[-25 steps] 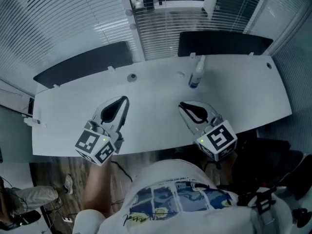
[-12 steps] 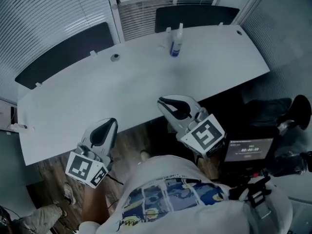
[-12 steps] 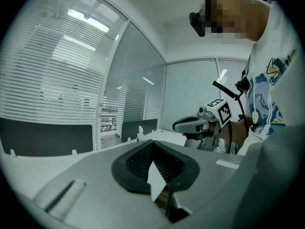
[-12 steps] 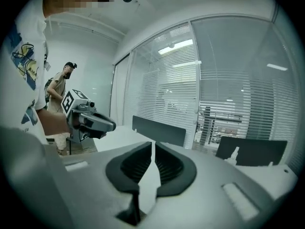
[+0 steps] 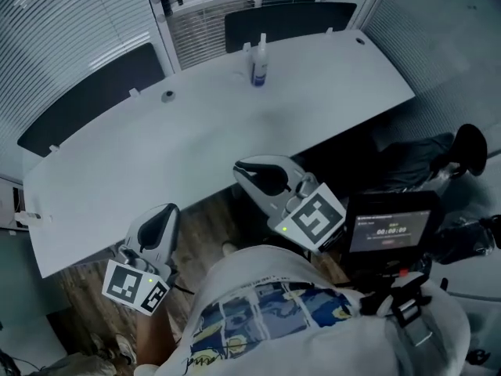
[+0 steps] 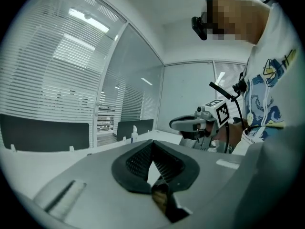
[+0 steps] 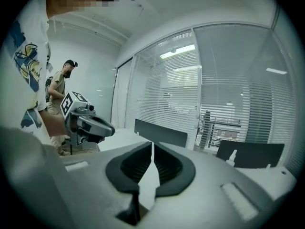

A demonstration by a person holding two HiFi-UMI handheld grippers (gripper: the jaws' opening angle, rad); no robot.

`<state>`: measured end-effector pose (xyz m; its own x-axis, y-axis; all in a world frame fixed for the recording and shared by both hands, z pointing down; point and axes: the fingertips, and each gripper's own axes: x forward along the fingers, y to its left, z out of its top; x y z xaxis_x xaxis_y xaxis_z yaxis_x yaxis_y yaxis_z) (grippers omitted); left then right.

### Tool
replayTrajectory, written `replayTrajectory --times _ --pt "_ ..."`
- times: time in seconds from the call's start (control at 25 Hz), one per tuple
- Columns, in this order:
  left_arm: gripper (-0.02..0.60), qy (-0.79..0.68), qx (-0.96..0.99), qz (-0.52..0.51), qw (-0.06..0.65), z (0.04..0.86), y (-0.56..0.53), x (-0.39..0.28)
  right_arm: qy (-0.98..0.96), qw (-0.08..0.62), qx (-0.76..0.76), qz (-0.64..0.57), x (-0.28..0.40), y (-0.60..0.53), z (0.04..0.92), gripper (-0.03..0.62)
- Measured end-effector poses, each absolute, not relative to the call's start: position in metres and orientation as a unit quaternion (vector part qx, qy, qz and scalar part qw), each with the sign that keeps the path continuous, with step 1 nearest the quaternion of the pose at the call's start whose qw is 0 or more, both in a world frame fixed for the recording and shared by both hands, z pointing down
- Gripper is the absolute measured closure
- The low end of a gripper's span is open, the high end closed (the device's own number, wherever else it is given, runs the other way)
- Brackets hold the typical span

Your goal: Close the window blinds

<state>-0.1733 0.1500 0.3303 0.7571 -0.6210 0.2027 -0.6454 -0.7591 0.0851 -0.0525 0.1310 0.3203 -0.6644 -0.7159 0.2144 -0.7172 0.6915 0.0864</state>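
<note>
far ahead of left gripper (image 5: pixel 159 224) and right gripper (image 5: pixel 262 177) — both pressed together, empty — blinds (image 5: pixel 70 30), untouched; drawn back off the table (image 5: pixel 196 147), so farther from closing them.

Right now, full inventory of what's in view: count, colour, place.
table: 1, white, centre
spray bottle: 1, white with bluish base, far side of table
dark panels: 2, black, along table's far edge
blinds: several, pale grey, windows behind table
screen: 1, black, lit, at person's right
bystander: 1, far left in right gripper view
left tool: 1, grey, shut, empty, off table's near edge
right tool: 1, grey, shut, empty, off table's near edge
</note>
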Motion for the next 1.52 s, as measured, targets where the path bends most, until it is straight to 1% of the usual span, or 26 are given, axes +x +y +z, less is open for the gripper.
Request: replayTrajectory --times 0.28,0.68,1.52 --pt "0.577 -0.334 0.937 0.069 0.076 0.335 0.149 -0.163 -0.913 0.121 0.39 -0.002 -0.05 0.134 0.327 0.579" --pt "0.577 -0.339 0.933 0.07 0.096 0.35 0.155 -0.161 -0.916 0.128 0.381 -0.01 -0.049 0.142 0.334 0.584" --pt "0.577 -0.345 0.93 0.08 0.1 0.358 0.159 -0.161 -0.915 0.141 0.377 -0.021 -0.051 0.145 0.338 0.591"
